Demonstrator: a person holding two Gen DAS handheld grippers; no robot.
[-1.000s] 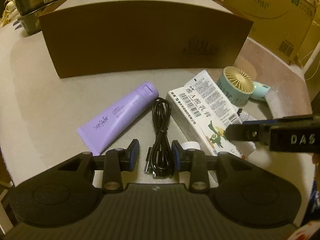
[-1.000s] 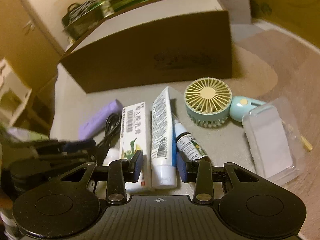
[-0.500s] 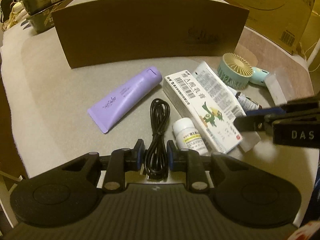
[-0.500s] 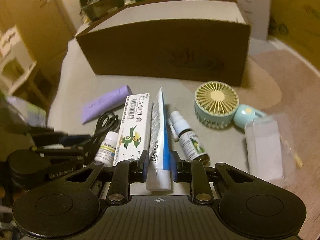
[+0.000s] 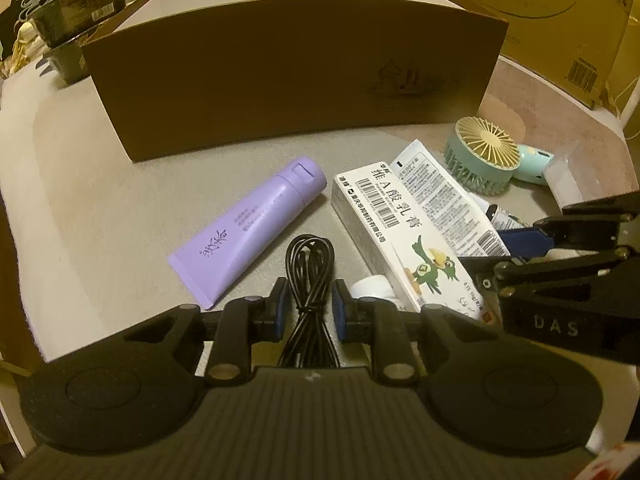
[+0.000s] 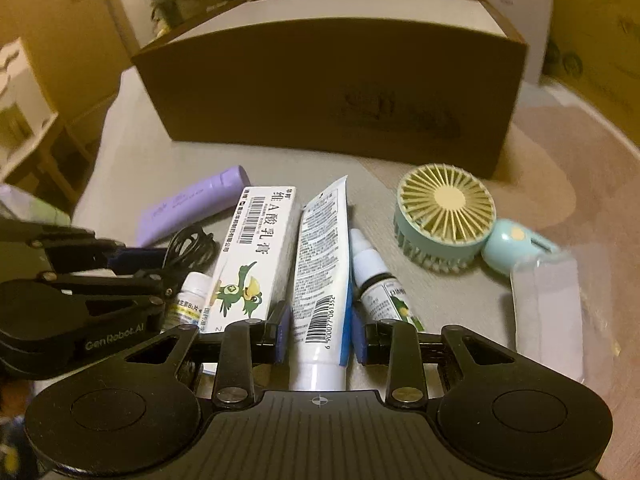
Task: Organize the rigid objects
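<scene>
My left gripper (image 5: pixel 308 304) is shut on a coiled black cable (image 5: pixel 310 264), low over the grey table. My right gripper (image 6: pixel 320 326) is shut on a white and blue tube (image 6: pixel 320 264) at its cap end. Beside them lie a purple tube (image 5: pixel 248 232), a white medicine box (image 5: pixel 396 236) with a green bird, a small white pill bottle (image 6: pixel 190 300) and a dropper bottle (image 6: pixel 380 284). A big brown cardboard box (image 5: pixel 288 72) stands open behind them; it also shows in the right wrist view (image 6: pixel 336 84).
A mint hand fan (image 6: pixel 444 216) with a round handle (image 6: pixel 516 246) lies at the right, next to a clear plastic case (image 6: pixel 548 312). Yellow cartons (image 5: pixel 544 12) and dark trays (image 5: pixel 76 16) stand behind the box. The table edge (image 5: pixel 16 240) drops off at the left.
Both grippers have closed from open: the left onto the black cable, the right onto the white tube. Both have moved forward and a little up toward the brown box.
</scene>
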